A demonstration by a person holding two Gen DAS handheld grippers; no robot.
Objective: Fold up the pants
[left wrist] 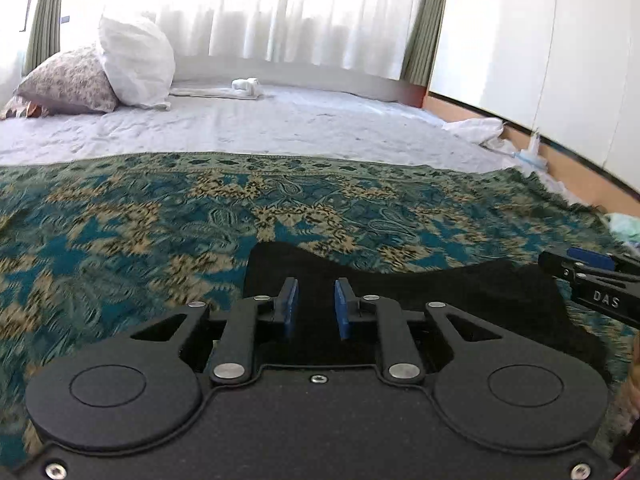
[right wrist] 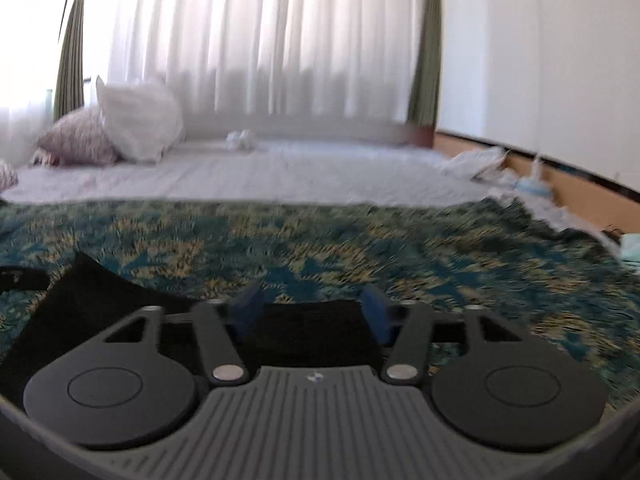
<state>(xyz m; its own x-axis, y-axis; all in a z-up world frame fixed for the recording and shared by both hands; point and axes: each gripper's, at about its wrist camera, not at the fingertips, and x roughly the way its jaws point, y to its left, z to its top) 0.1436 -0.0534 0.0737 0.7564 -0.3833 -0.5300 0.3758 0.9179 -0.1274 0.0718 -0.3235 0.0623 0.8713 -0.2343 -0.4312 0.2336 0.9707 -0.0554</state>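
Left gripper with blue pads parted by a narrow gap, nothing pinched between them, poised over the near left part of the black pants. Right gripper with fingers spread wide, blue pads apart, holding nothing, above the garment's right end. Seen also at the right edge of the left wrist view, low over the fabric; whether touching it, impossible to tell. Pants lying flat as a dark bundle on a teal and gold patterned blanket, spread across the near part of a bed. Beyond the blanket, a pale sheet; at the far left, a floral pillow and a white pillow propped together. Sheer white curtains behind, brightly backlit. Right wrist view blurred.
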